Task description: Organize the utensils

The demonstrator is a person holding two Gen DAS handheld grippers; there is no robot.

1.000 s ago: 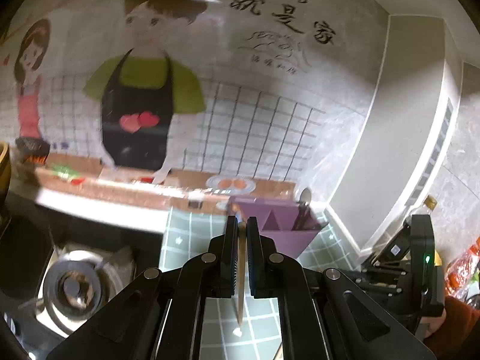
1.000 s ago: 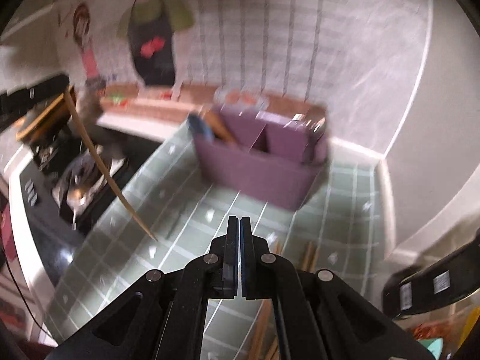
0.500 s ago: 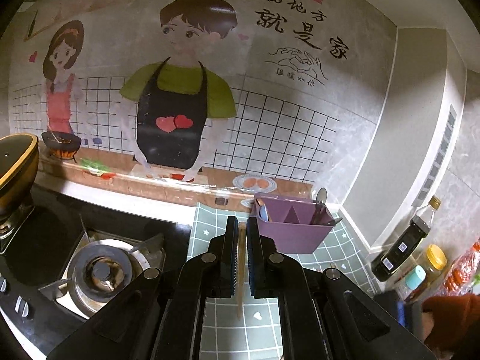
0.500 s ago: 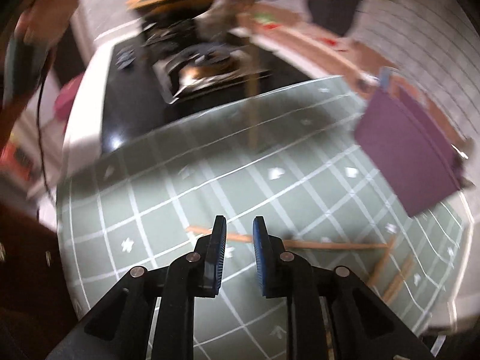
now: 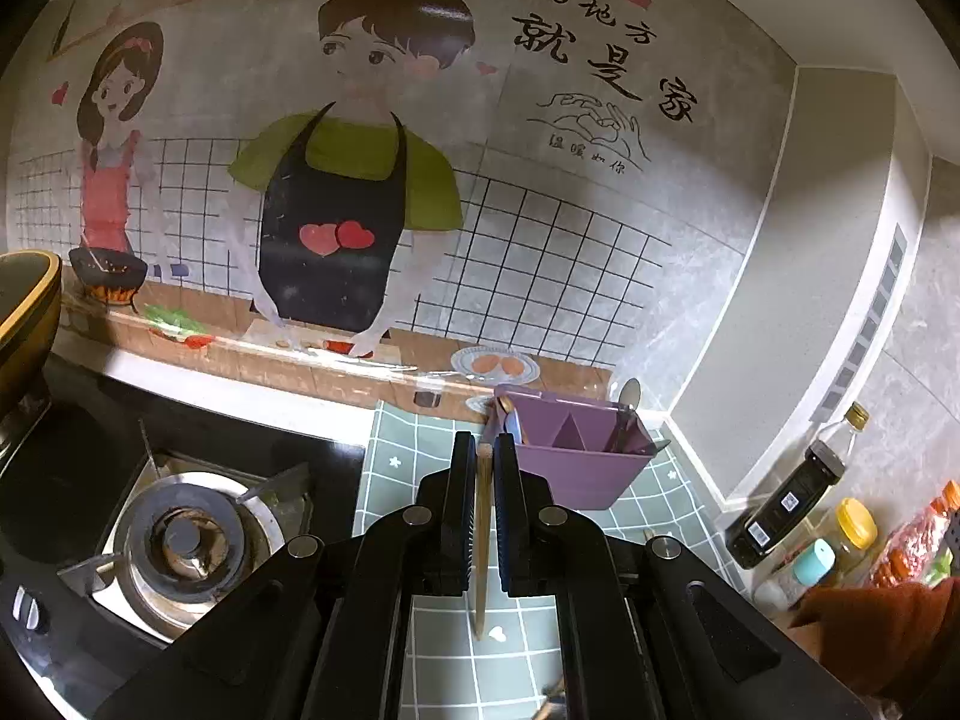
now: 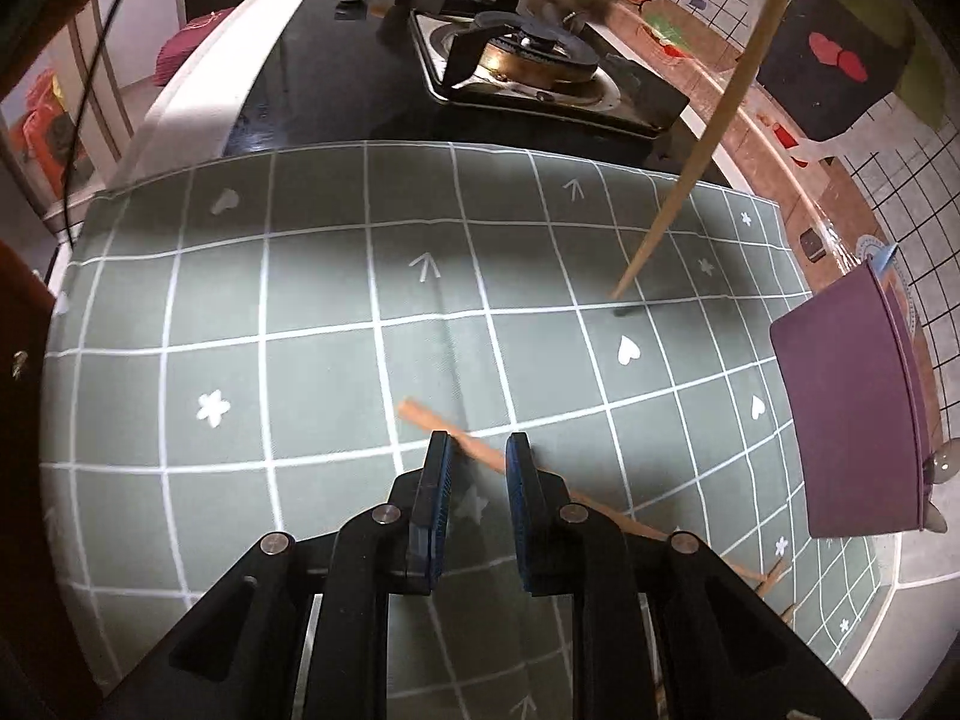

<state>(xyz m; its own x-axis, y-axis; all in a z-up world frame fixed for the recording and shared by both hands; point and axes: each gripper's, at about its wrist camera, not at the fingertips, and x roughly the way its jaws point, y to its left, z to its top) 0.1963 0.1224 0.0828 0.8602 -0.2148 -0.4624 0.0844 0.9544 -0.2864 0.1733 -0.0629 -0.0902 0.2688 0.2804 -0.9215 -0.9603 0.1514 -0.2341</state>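
The purple caddy (image 5: 576, 456), right of centre in the left wrist view, holds spoons and utensil handles in its divided compartments. Only that view shows the left gripper (image 5: 483, 462) clamped on an upright chopstick (image 5: 482, 546). The right wrist view shows the right gripper (image 6: 477, 450), jaws parted, straddling a second chopstick (image 6: 480, 453) lying on the green mat (image 6: 300, 312) at lower centre.

right gripper (image 6: 477, 459) now points down at the green mat (image 6: 300, 312), fingers parted wider than 0.5 s ago and straddling a chopstick lying on the mat (image 6: 480, 450); 1.0 s ago they were shut. left gripper (image 5: 478, 480) view has steadied, with the purple holder (image 5: 576, 456) sharper.
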